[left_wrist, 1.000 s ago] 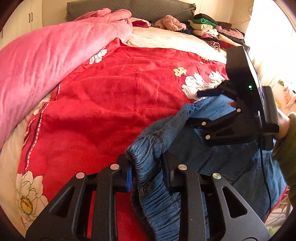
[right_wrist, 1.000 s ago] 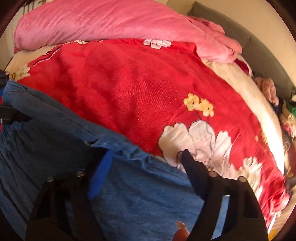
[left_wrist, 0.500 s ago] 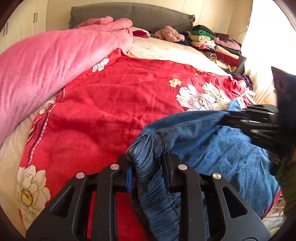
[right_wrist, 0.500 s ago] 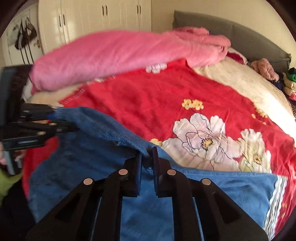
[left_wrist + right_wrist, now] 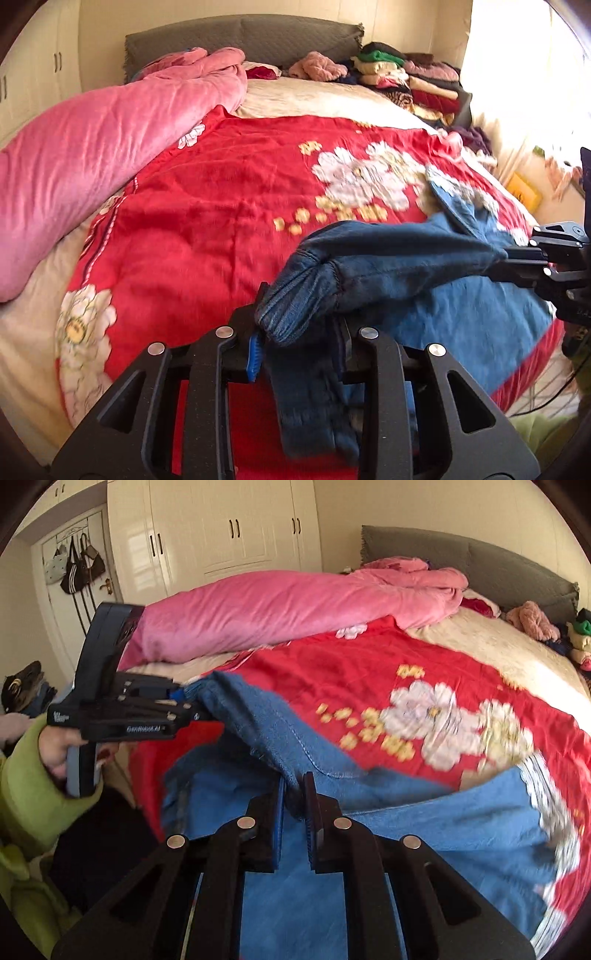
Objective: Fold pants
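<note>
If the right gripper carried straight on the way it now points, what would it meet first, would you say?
Beyond the jeans it is shut on, the right gripper would most likely meet the red floral blanket, though depth is hard to judge.

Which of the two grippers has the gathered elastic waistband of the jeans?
The left gripper: bunched, ribbed waistband sits between its fingers. The right gripper pinches a flat, plain edge of the jeans instead.

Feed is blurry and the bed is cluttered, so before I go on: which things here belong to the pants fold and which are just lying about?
In the job:
- jeans, waistband stretched between both grippers
- left gripper, jaws opening slightly, denim bunched between them
- right gripper, shut on the waistband edge
- red floral blanket, the folding surface

Lying about:
- pink quilt
- stacked clothes by the headboard
- bags on the door
</note>
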